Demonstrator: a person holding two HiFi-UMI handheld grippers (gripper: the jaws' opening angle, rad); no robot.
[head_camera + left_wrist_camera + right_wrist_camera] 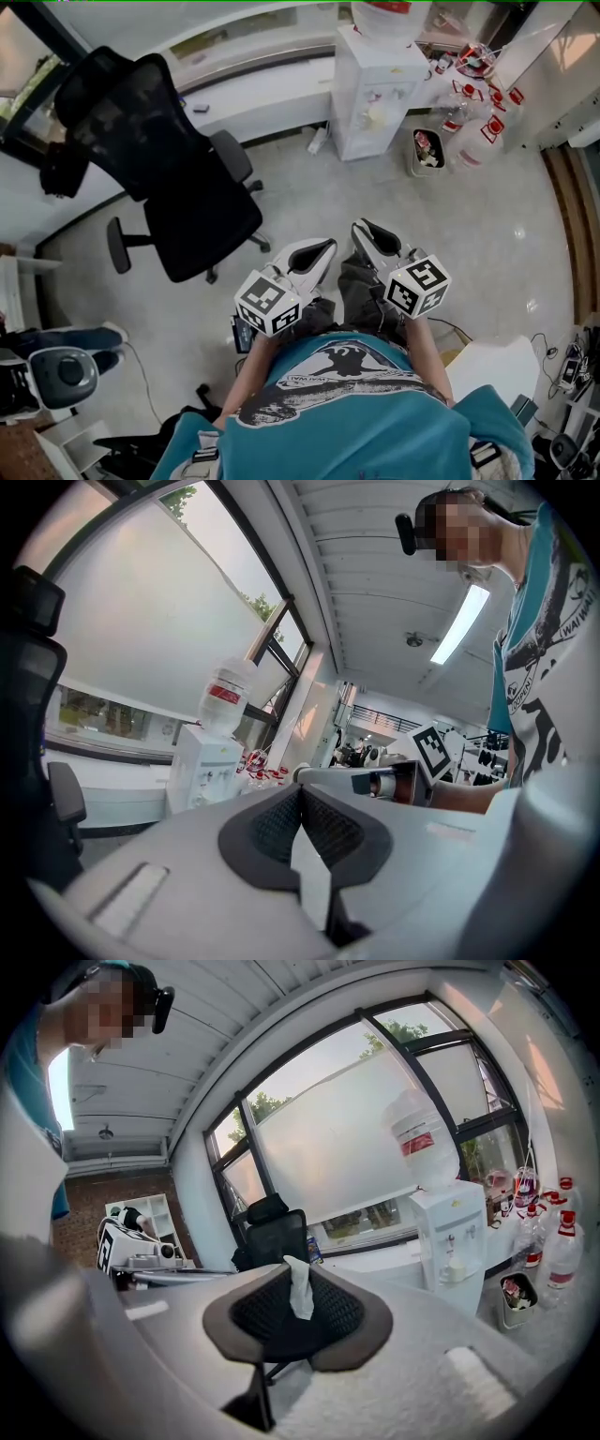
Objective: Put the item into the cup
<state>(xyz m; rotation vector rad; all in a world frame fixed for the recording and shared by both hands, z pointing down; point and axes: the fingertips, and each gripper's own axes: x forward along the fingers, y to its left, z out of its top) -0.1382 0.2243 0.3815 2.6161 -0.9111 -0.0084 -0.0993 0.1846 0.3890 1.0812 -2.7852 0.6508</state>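
Right gripper [297, 1274] clamped on white tissue [300, 1297]; scrap sticks up past jaw tips. Left gripper [300, 794] jaws together, nothing between. Both held side by side close to person's chest, above floor [469, 244]; tissue too small to make out in head view. Black chair [159, 169] on floor ahead-left. Water dispenser [375, 89] ahead, bin [427, 152] just beside it.

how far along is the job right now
Nothing looks done yet. In hand: the right claw is shut on a white tissue scrap; the left claw is shut and empty. Left to do: no cup shows in any view, so reaching it and dropping the scrap in remain.
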